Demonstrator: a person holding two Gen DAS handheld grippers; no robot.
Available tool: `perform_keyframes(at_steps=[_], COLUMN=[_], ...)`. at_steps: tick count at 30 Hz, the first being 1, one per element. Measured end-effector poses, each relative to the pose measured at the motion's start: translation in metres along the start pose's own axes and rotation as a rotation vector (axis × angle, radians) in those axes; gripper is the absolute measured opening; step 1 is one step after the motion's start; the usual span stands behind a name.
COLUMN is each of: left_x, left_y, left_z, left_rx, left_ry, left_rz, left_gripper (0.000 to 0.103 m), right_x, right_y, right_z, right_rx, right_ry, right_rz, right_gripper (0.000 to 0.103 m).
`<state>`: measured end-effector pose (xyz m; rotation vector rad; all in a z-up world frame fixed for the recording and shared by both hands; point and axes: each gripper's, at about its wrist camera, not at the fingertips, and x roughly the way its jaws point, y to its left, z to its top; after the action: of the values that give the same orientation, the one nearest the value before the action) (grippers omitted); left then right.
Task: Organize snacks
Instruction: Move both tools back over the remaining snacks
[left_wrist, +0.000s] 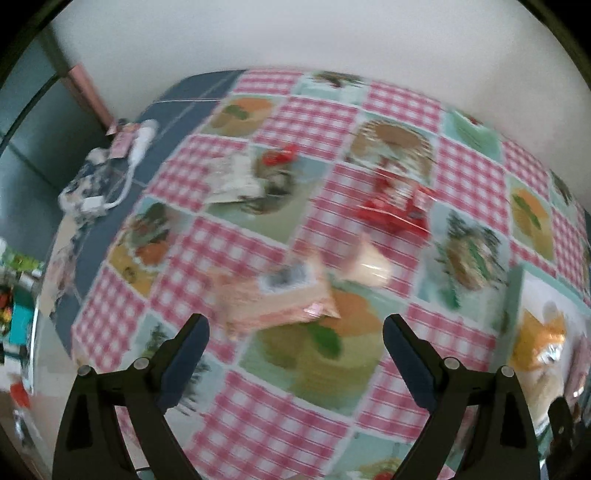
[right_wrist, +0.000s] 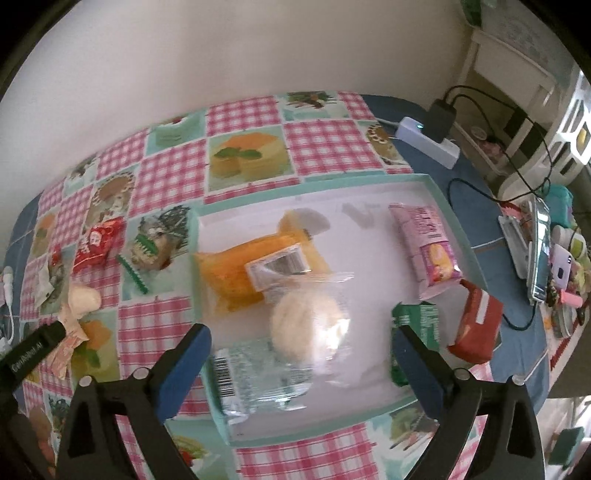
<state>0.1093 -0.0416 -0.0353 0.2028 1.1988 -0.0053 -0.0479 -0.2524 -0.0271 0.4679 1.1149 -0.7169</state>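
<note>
Left view badly smeared; print on every packet unreadable. Left gripper (left_wrist: 295, 354) spread wide, nothing between its jaws. Just past its tips lies a pink packet (left_wrist: 271, 297), long axis running 8 to 2 o'clock, with a cream bun (left_wrist: 367, 264) touching its 2 o'clock end. Red packet (left_wrist: 397, 206) at 1 o'clock, white wrapper (left_wrist: 236, 181) at 11; shapes too blurred to give axes. Tray (left_wrist: 517, 295) cut off at right edge.

Right view sharper. Right gripper (right_wrist: 301, 363) also released, empty, over the tray (right_wrist: 441, 192). Inside: orange packet (right_wrist: 240, 273) w/ long axis 8–2, clear-bagged bun (right_wrist: 308, 325) overlapping its lower edge, silver packet (right_wrist: 258, 376) partly hidden by left finger, pink pack (right_wrist: 430, 243) pointing 11–5. Green packet (right_wrist: 417, 328) half behind right finger. Red box (right_wrist: 476, 325) sits on the tray's right rim
</note>
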Motion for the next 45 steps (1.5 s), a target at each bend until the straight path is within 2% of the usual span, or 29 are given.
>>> perform_keyframes(at_steps=[4, 9, 19, 34, 45], left_x=[0.003, 0.009, 0.016, 0.042, 0.060], left_y=[0.027, 0.050, 0.085, 0.147, 0.174], left_z=[0.007, 0.014, 0.022, 0.031, 0.035], left_rx=[-0.052, -0.070, -0.110, -0.205, -0.247], left_ry=[-0.008, -0.015, -0.006, 0.030, 0.063], left_rz=[0.036, 0.070, 0.059, 0.083, 0.084], left_gripper=[0.096, 0.096, 0.096, 0.096, 0.096], right_x=[0.001, 0.002, 0.008, 0.018, 0.027], right_y=[0.017, 0.040, 0.081, 0.140, 0.174], right_z=[-0.002, -0.005, -0.013, -0.024, -0.029], right_rx=[-0.020, -0.040, -0.091, -0.160, -0.187], right_ry=[0.003, 0.009, 0.032, 0.055, 0.077], right_rz=[0.014, 0.040, 0.058, 0.112, 0.135], right_gripper=[0.102, 0.103, 0.103, 0.103, 0.103])
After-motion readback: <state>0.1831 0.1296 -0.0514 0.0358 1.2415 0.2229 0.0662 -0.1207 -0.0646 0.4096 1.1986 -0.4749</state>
